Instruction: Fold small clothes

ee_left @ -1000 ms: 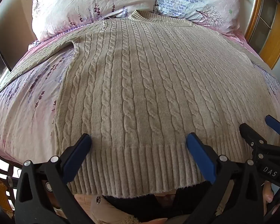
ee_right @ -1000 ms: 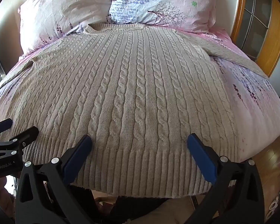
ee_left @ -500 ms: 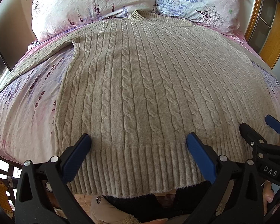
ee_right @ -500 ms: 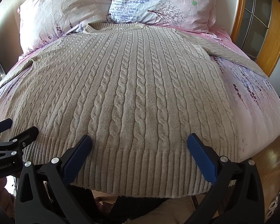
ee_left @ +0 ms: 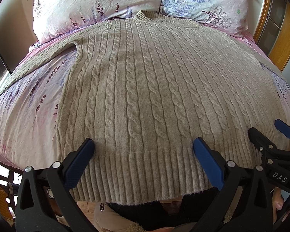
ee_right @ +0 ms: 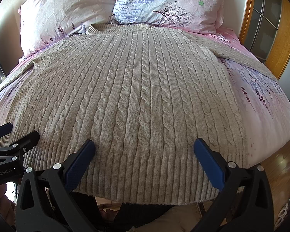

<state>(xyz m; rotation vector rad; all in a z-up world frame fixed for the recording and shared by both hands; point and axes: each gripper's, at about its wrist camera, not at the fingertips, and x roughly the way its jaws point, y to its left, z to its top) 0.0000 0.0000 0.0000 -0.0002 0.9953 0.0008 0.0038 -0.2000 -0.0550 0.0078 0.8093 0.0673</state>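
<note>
Both my left gripper [ee_left: 143, 154] and right gripper [ee_right: 144, 154] hang with jaws spread wide above the ribbed hem of the beige cable-knit sweater [ee_left: 145, 96], which lies flat on the bed [ee_left: 25, 116], collar toward two pillows [ee_right: 164, 2].

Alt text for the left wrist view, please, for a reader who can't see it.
A beige cable-knit sweater lies flat, front up, on a floral pink bed, neck toward two pillows. The open left gripper hovers at the ribbed hem, holding nothing. The right gripper, also open, shows at the right edge.
</note>
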